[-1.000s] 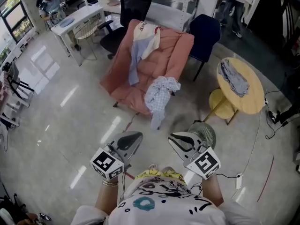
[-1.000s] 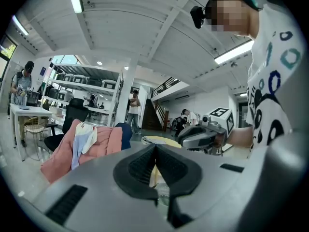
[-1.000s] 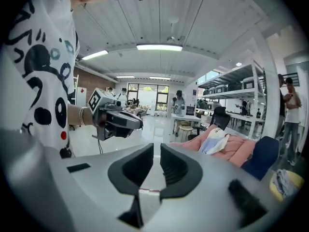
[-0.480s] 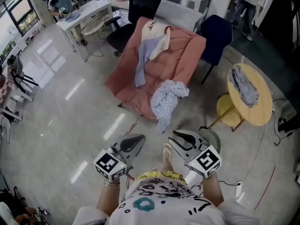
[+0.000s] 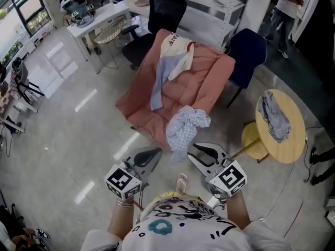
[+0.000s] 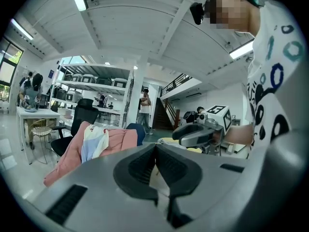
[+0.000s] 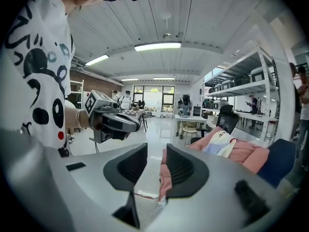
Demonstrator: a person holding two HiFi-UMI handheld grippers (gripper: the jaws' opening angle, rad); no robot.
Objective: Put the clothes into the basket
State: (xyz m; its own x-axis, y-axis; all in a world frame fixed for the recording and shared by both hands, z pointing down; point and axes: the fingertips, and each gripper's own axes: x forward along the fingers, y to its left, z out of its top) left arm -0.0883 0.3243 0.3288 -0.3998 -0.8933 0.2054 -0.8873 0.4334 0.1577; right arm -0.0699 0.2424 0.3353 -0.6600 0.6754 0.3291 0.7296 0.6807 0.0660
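Observation:
A blue-and-white checked garment (image 5: 184,127) hangs over the front edge of a pink sofa (image 5: 209,77). A cream top (image 5: 178,48) and a light blue garment (image 5: 159,80) drape over its backrest. A grey striped garment (image 5: 275,114) lies on the round yellow table (image 5: 293,140). My left gripper (image 5: 155,151) is shut and empty, just short of the sofa. My right gripper (image 5: 194,151) is open, its jaws have just been opening, and nothing is between them. The left gripper view shows its pads (image 6: 145,166) meeting; the right gripper view shows a gap between the pads (image 7: 133,166). No basket shows.
A black office chair (image 5: 165,9) and a dark blue chair (image 5: 248,51) stand behind the sofa. A yellow stool (image 5: 254,140) sits beside the table. A white desk (image 5: 97,20) with a wire chair (image 5: 110,35) is at the back left. A person (image 5: 285,4) stands at the back right.
Both grippers have come forward toward the sofa, which now lies closer. The right jaws have parted. A grey round mesh thing seen by the right gripper earlier is out of sight.

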